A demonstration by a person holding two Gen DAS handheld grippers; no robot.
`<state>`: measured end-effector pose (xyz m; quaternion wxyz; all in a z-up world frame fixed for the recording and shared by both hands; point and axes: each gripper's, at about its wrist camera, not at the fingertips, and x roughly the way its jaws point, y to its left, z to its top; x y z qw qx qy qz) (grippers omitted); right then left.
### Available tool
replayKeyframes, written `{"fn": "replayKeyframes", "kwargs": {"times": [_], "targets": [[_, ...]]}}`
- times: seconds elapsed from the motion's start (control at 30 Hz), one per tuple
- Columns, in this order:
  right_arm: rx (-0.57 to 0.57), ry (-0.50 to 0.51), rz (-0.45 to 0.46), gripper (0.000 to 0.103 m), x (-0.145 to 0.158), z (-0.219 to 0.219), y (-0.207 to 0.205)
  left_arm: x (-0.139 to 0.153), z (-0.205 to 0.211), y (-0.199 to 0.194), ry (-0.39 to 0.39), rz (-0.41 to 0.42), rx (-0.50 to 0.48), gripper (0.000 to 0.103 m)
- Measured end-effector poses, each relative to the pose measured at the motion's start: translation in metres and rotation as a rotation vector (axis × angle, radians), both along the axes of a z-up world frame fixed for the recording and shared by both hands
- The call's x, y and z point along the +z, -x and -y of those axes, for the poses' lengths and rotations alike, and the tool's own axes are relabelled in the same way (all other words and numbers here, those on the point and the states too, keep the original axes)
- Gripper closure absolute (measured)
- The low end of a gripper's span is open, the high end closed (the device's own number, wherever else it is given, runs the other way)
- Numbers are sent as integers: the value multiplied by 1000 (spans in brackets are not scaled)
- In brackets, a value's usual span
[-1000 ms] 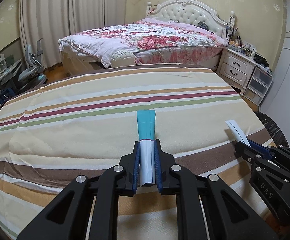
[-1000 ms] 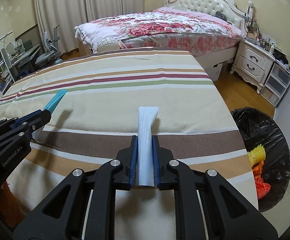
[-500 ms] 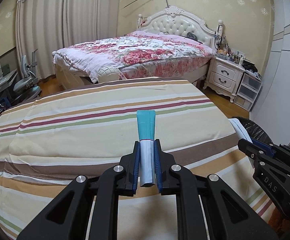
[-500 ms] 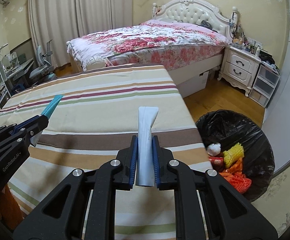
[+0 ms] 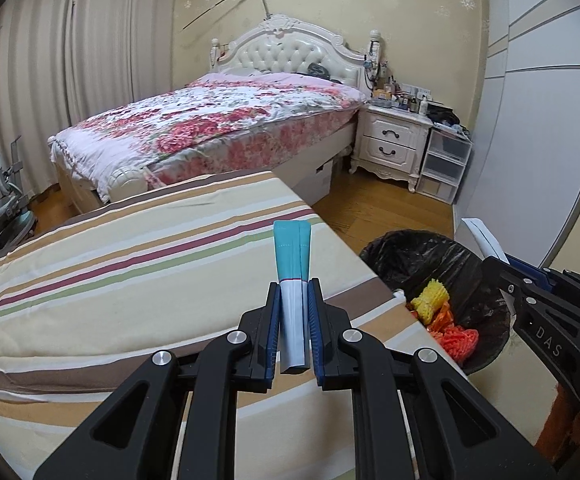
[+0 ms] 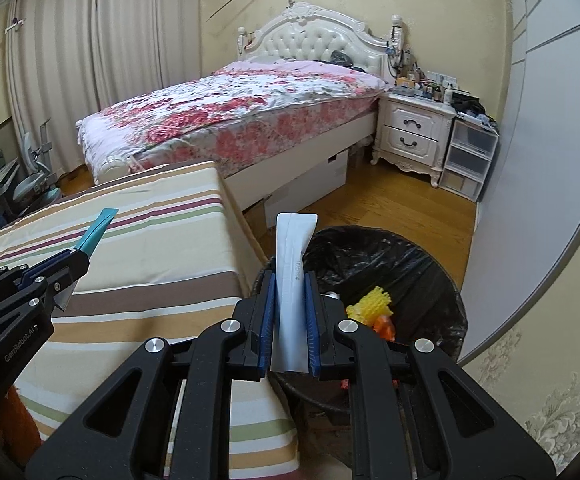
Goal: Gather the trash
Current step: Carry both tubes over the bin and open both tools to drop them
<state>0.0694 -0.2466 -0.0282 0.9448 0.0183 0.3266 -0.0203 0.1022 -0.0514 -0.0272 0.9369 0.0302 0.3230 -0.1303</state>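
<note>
My left gripper (image 5: pixel 293 292) is shut on a flattened teal and white tube (image 5: pixel 292 256) that sticks out over the right edge of the striped table (image 5: pixel 130 264). My right gripper (image 6: pixel 290 280) is shut on a flattened white tube (image 6: pixel 292 248), held above the near rim of a black-lined trash bin (image 6: pixel 422 280). In that bin lie yellow and orange scraps (image 6: pixel 370 304). The left wrist view has the same bin (image 5: pixel 410 256) to the right of the table, and the right gripper (image 5: pixel 502 264) with its white tube (image 5: pixel 484 238) over the bin's far side. The left gripper (image 6: pixel 78 256) shows at the left of the right wrist view.
A bed with a floral cover (image 5: pixel 218 120) stands behind the table. A white nightstand (image 5: pixel 394 140) and clear plastic drawers (image 5: pixel 446 160) stand at the back right by a pale wall (image 5: pixel 530 140). Wood floor (image 6: pixel 410 208) lies between bed and bin. Desk chairs (image 5: pixel 6 200) sit far left.
Both grippers have swung to the right, from over the striped table to the table's right edge and the bin. The bin has come fully into both views. Each tube stays gripped.
</note>
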Motion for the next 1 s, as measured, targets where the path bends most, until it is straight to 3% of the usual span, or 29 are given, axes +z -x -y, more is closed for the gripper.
{"fn": "replayKeyframes", "kwargs": {"times": [0.5, 1.0], "targets": [[-129, -11, -5, 88, -15, 56, -20, 2, 85, -32, -25, 23, -110, 88], [-186, -18, -6, 88, -22, 81, -32, -11, 118, -51, -75, 4, -131, 87]]}}
